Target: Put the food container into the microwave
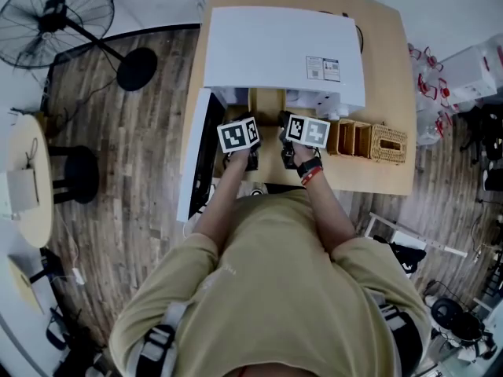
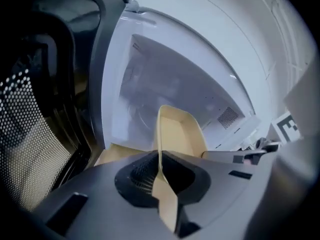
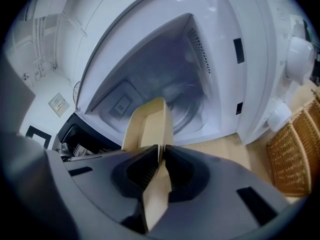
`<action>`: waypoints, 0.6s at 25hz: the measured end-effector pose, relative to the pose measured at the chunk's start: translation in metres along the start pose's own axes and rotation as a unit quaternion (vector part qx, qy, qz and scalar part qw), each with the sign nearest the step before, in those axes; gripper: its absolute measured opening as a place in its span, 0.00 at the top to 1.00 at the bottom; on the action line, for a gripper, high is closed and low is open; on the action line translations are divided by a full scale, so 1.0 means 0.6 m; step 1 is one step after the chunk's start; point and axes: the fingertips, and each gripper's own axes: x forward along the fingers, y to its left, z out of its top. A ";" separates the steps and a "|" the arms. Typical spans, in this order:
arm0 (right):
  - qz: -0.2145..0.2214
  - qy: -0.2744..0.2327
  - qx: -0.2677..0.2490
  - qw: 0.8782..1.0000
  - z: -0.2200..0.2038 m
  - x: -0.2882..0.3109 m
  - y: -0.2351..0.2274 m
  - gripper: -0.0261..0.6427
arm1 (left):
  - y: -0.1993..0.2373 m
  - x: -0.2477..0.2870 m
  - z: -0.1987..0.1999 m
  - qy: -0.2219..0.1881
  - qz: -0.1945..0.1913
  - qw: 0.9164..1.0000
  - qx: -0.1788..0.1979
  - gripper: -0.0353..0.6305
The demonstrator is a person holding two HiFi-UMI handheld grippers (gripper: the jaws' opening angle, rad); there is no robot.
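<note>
At the mouth of the open microwave (image 1: 283,49), not yet set inside: food container (image 2: 177,134), pinched by opposite walls in the nearly closed left gripper (image 2: 160,176) and right gripper (image 3: 161,169). Could snag the door (image 2: 30,134) if pushed unevenly, twisting out of either thin grip

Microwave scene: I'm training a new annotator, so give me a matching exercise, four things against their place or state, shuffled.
Things:
1. food container
2. microwave door
3. wicker basket
4. fan

Place or state:
a. on the floor
b. swung open
c. rim pinched by the left gripper and the right gripper
d. on the table, beside the microwave

Pairs: 1-c, 2-b, 3-d, 4-a.
</note>
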 end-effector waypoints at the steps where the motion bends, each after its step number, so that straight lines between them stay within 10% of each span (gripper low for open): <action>1: 0.000 0.000 0.000 1.000 0.003 0.003 -0.001 0.88 | 0.000 0.003 0.004 -0.002 0.000 1.000 0.001 0.90; 15: 0.003 -0.036 0.022 0.999 0.046 0.031 -0.016 0.88 | -0.007 0.028 0.045 -0.031 -0.026 0.999 0.003 0.90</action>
